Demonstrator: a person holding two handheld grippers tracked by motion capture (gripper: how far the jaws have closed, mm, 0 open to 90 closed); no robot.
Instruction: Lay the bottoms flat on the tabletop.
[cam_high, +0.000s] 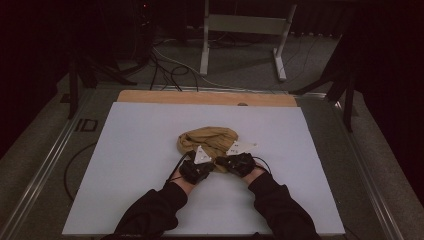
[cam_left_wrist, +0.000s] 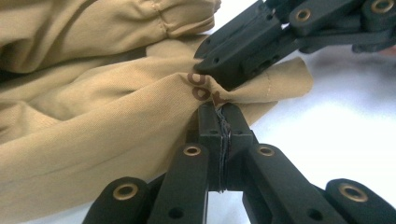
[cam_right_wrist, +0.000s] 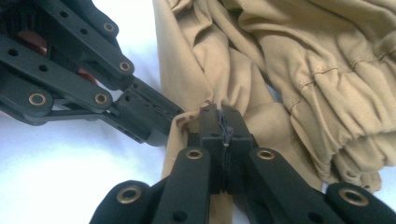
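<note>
Both tools pinch one near edge of the tan garment (cam_high: 208, 141)

From your hands the garment lies bunched just beyond, mid-surface (cam_high: 130, 150), its bulk spreading away from you. Your left tool (cam_left_wrist: 218, 108) is pressed together on a fold by the brown printed lettering (cam_left_wrist: 200, 87); your right tool (cam_right_wrist: 218, 113) clamps the same hem just beside it (tips almost touching). To spread the edge, draw the tools apart sideways.

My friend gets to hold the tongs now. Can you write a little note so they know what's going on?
Left tongs: shut on the tan cloth's near edge.
Right tongs: shut on that same edge, right beside the left ones.
The cloth lies bunched in a heap mid-way on the white table.
Done: both grips taken.
Left: probably lift and spread the cloth out flat.
</note>
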